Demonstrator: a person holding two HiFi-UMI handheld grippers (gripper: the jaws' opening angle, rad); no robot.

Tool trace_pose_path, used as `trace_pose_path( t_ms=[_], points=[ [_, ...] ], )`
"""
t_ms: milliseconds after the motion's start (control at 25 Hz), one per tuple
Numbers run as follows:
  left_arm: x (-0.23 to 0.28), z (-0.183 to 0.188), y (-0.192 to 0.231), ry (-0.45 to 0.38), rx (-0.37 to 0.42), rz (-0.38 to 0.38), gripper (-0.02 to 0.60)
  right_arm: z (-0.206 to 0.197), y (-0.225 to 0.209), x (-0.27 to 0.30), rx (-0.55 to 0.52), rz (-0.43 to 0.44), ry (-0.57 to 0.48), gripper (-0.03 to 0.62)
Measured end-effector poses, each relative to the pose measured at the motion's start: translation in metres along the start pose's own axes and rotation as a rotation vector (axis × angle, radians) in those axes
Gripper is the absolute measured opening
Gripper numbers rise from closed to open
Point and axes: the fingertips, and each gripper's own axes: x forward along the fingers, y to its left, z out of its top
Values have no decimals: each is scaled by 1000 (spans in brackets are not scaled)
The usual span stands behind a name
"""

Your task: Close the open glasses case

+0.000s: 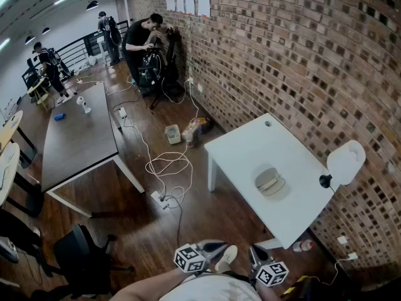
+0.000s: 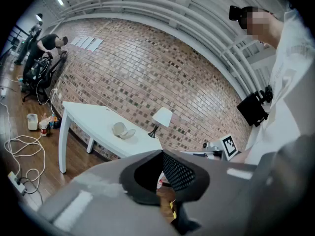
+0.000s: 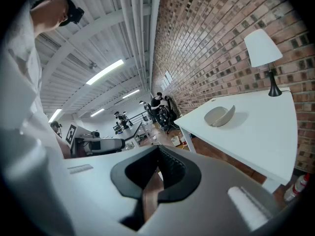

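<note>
The open glasses case (image 1: 270,182) is pale grey and lies on the white table (image 1: 250,146) near the brick wall, its lid tipped up. It also shows in the left gripper view as the case (image 2: 123,131) and in the right gripper view as the case (image 3: 220,116). Both grippers hang close to my body, well short of the table. My left gripper (image 1: 215,248) (image 2: 162,154) is shut with nothing in it. My right gripper (image 1: 255,254) (image 3: 158,147) is also shut and holds nothing.
A white lamp (image 1: 344,162) stands at the table's wall-side edge, right of the case. Cables and a power strip (image 1: 164,168) lie on the wooden floor left of the table. A dark table (image 1: 81,137), a black chair (image 1: 81,253) and a bottle (image 1: 302,246) are around; people (image 1: 141,39) stand far back.
</note>
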Motion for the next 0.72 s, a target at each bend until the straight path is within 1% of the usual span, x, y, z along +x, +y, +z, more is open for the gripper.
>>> trace_pose_path(
  t_ms=[160,320,480,720],
  points=[
    [27,15,22,4,1,0,6,24,-28,24,-8,11,7,8],
    [51,35,39,12,19,1,6,48,-53,46,-12,21,11,8],
    [71,52,53,23,36,4,6,69,-71,67,-18,43,14,8],
    [96,76,77,33,51,33,5,94,-93,94,-32,94,28,8]
  ],
)
